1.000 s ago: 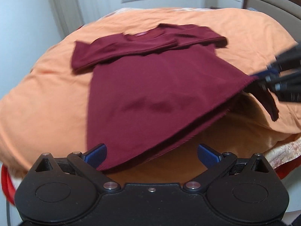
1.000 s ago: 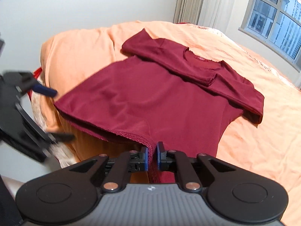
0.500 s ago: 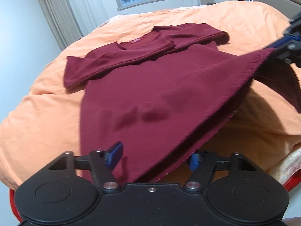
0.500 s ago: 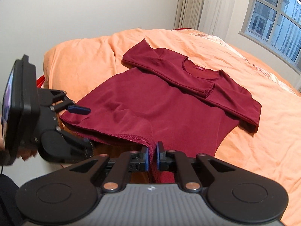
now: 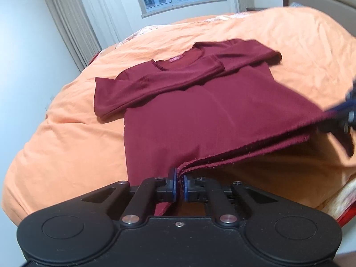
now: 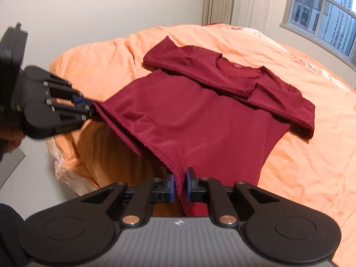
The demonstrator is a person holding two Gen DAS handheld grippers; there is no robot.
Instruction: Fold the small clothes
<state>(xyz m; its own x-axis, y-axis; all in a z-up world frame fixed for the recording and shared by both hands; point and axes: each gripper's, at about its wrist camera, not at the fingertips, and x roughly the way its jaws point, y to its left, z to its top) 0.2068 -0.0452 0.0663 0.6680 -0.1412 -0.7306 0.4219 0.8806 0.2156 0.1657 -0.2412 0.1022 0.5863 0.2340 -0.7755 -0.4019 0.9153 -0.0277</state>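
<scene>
Maroon shirt (image 5: 200,115): long-sleeved, lying face up on the orange bedspread (image 5: 66,146), collar toward the window side of the bed, hem at the near edge
Sleeves: both already folded across the chest, one overlapping the other just below the neckline
Hem: lifted clear of the bedspread and stretched fairly taut between the two grippers, with shadow and bare orange cover visible under it
Left gripper (image 5: 179,185): fingers closed together, pinching the hem's left corner; the cloth edge runs straight out from between the blue pads
Right gripper (image 6: 179,185): fingers likewise clamped on the hem's right corner, stitched edge bunched between the pads
Cross view: each gripper shows at the side of the other camera, blurred, with the shirt edge leading into its tips
Step in hand: by my reading, the bottom-up fold, with both lower corners secured and raised
Next move: probably carry both corners together, level and equally spaced, up and over toward the collar, then lay the hem on the folded sleeves
Care needed: keep the hem taut so the body folds in a straight crease, and avoid dragging the sleeves out of place
</scene>
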